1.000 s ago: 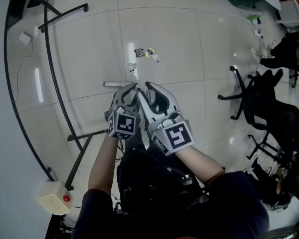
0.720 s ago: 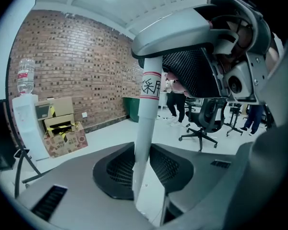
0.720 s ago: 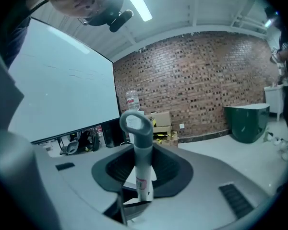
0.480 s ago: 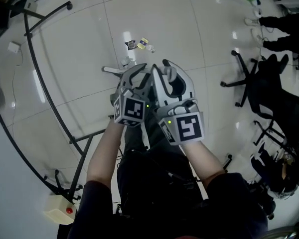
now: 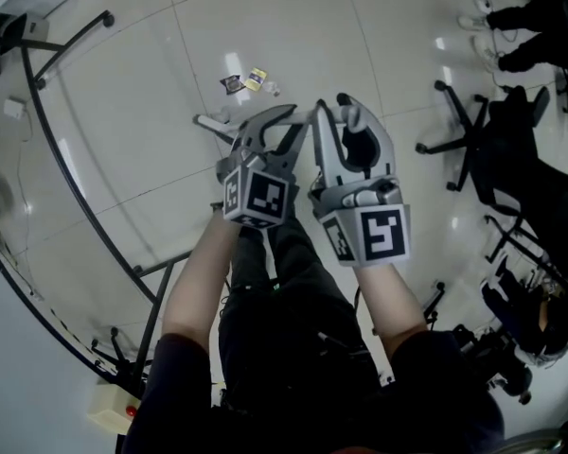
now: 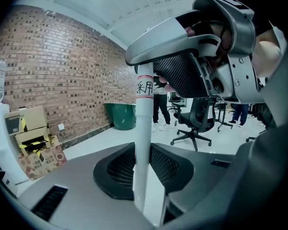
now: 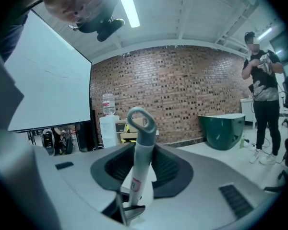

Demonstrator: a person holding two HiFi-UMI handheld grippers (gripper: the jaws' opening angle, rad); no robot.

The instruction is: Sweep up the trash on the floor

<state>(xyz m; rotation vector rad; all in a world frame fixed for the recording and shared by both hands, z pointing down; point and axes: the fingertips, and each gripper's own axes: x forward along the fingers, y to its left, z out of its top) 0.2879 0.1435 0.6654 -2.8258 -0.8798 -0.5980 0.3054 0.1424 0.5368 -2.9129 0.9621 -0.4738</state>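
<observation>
L gripper (image 5: 292, 121) & R gripper (image 5: 333, 108) sit side by side out front, tips close together, both aimed fwd over the tiled floor (image 5: 123, 93).

L gripper is clamped on a white pole (image 6: 143, 128) w/ a red-edged label near its top. The pole crosses straight thru the gap, w/ a pad on each side of it.

R gripper has a grey handle (image 7: 140, 152) w/ a loop end between its pads, leaning a little. Its jaws have just been opening some, but afaict the handle is pinched there.

The trash (image 5: 245, 81) is a few small wrappers, one yellowish, one dark. It's on the floor just ahead of the L gripper's tips & a bit to their left, not touching either gripper.

A short white bar (image 5: 211, 123) lies on the floor btw the trash and the L gripper, right by its outer jaw. Can't tell what it belongs to.

Well off to the R gripper's right there's a black office chair (image 5: 497, 159). Far out on the L gripper's left runs a curved black tube frame (image 5: 71, 178).
</observation>
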